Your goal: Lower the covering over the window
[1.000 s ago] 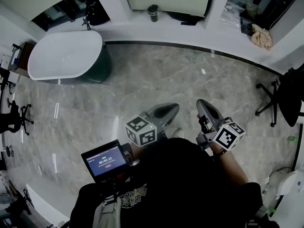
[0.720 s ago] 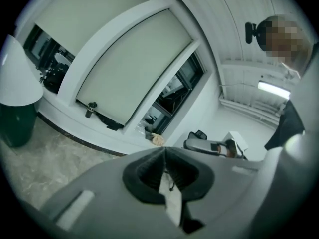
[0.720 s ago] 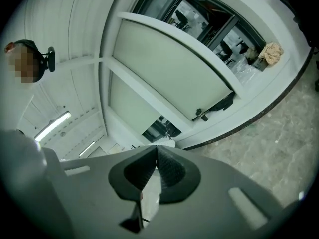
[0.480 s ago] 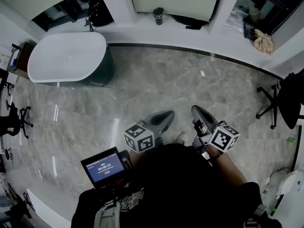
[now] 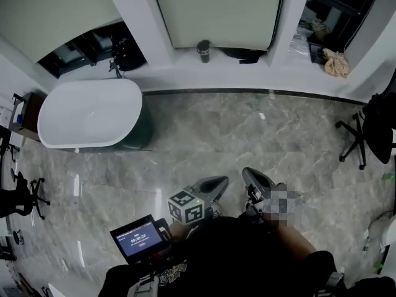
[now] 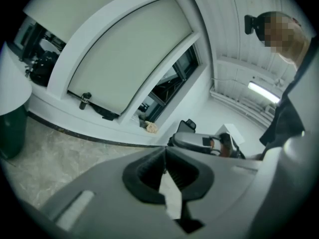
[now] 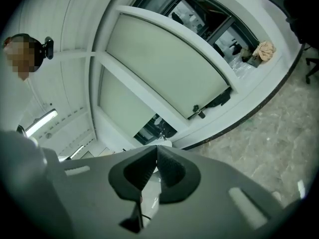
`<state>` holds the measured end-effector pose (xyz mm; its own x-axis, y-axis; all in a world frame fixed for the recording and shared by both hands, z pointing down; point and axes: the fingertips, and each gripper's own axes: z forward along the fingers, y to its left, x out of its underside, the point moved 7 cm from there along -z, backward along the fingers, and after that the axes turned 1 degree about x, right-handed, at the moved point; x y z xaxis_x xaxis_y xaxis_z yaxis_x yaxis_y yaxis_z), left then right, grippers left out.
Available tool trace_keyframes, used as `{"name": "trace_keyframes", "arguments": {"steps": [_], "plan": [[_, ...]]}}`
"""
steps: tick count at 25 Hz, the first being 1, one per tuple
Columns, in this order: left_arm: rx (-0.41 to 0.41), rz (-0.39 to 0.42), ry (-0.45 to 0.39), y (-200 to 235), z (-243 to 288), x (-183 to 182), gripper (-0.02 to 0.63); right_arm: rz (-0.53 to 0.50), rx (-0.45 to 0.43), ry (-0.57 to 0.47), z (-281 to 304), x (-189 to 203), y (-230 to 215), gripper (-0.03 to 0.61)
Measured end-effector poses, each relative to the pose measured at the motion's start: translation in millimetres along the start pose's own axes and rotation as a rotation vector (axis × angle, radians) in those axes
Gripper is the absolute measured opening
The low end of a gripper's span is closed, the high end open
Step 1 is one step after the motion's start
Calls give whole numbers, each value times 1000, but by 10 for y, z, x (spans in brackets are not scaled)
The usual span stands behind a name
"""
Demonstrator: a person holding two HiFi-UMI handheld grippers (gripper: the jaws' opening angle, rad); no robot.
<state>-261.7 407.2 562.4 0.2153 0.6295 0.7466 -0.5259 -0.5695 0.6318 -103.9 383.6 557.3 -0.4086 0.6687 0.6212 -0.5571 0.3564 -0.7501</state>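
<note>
Roller blind (image 5: 216,11) hangs low above the white sill (image 5: 204,73).

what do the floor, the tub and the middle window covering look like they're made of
Floor: polished stone or marble-look tile, with grey veining and glossy light streaks. Tub: smooth white top and dark outer shell, likely acrylic or enamel. Window covering: matte pale fabric or vinyl roller blind, flat and creaseless; which one is unclear.
</note>
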Motion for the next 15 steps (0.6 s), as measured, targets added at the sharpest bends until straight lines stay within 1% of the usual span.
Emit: {"name": "trace_keyframes", "arguments": {"steps": [2, 3, 6, 8, 10, 13, 15], "plan": [[2, -16, 4, 41, 12, -29, 0, -2, -1, 3, 34, -28, 14, 8], [13, -10, -3, 31, 48, -78, 0, -18, -13, 5, 40, -64, 39, 8], [53, 37, -35, -64, 228, -211, 0, -111, -34, -8, -26, -209, 52, 8], [48, 37, -60, -106, 346, -247, 0, -147, -20, -25, -127, -333, -16, 8], [42, 28, -73, -195, 456, -252, 0, -146, -5, -47, -278, -469, -96, 8], [52, 65, -53, -337, 624, -249, 0, -129, 6, -74, -426, -581, -233, 8], [37, 58, -48, -353, 680, -234, 0, -101, 2, -76, -469, -591, -301, 8]]}}
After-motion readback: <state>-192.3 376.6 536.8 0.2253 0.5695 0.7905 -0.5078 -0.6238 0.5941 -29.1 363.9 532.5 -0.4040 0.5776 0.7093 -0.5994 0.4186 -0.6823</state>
